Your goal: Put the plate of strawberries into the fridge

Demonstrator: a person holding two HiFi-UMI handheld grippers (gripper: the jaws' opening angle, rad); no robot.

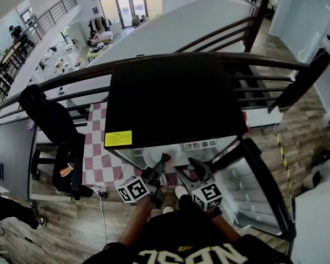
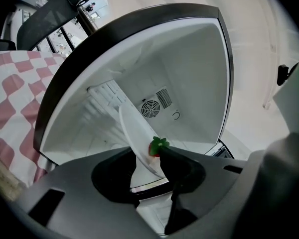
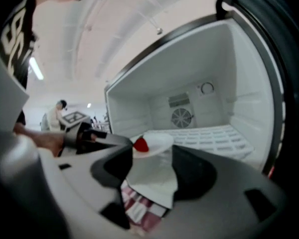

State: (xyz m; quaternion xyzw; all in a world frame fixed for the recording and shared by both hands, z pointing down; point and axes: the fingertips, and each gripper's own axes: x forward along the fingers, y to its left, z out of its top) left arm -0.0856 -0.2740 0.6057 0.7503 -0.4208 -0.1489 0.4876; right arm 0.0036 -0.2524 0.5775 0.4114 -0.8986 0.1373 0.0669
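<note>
A white plate (image 1: 154, 156) with one red strawberry (image 1: 164, 160) lies just inside the open black mini fridge (image 1: 176, 98), on its white shelf (image 3: 214, 136). In the left gripper view the plate (image 2: 134, 133) looks tilted, and the strawberry (image 2: 158, 146) sits by the right jaw. My left gripper (image 1: 163, 164) is open, its jaws wide on either side of the plate's near rim without pressing on it. My right gripper (image 1: 193, 168) hovers open at the fridge mouth, a little right of the plate (image 3: 157, 142), with nothing between its jaws.
The fridge door (image 1: 258, 186) stands open to the right, its racks facing in. A fan grille (image 3: 181, 117) is on the back wall. A red-and-white checked cloth (image 1: 99, 158) covers the table on the left, by a black chair (image 1: 58, 125). A dark railing (image 1: 264, 59) runs behind.
</note>
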